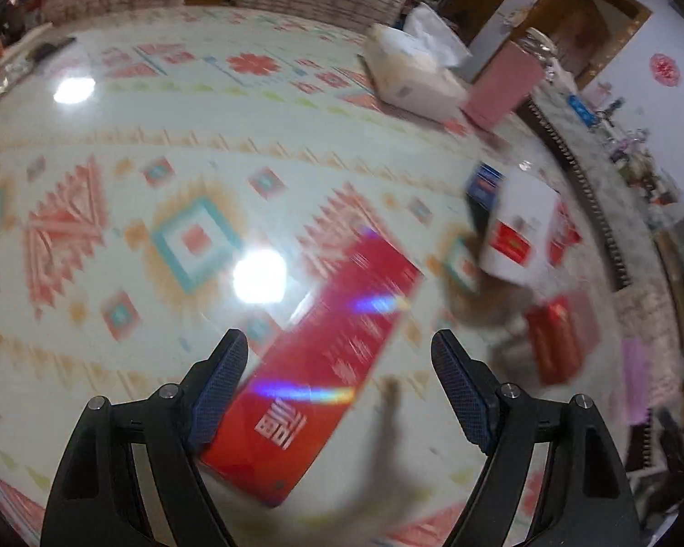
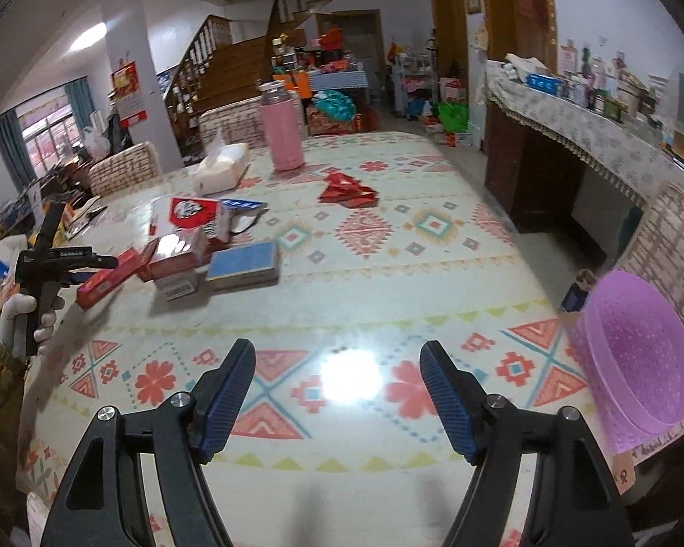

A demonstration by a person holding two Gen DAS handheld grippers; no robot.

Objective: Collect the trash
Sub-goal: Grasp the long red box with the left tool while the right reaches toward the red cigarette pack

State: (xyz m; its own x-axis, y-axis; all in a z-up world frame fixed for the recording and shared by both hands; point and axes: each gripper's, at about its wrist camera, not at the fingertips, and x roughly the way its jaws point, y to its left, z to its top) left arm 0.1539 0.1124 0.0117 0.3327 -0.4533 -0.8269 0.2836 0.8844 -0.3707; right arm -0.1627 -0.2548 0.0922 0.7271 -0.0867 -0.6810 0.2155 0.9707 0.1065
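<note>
Several flat cartons, red, white and blue, lie clustered (image 2: 191, 250) on the patterned worktop (image 2: 387, 273); nothing visibly collected. Left gripper (image 1: 339, 383) hangs wide over a long red box (image 1: 323, 355). Right gripper (image 2: 337, 392) gapes empty beside the translucent purple bin (image 2: 638, 355).

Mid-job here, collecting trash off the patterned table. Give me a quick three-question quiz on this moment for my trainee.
1. True or false: the left gripper has clamped the long red box.
2. What stands at the table's right edge in the right wrist view? A) purple bin B) metal bucket C) cardboard crate
3. What colour is the tall flask beside the tissue box?

Key: 1 false, its jaws stand open with the box lying below them; 2 A; 3 pink.
</note>
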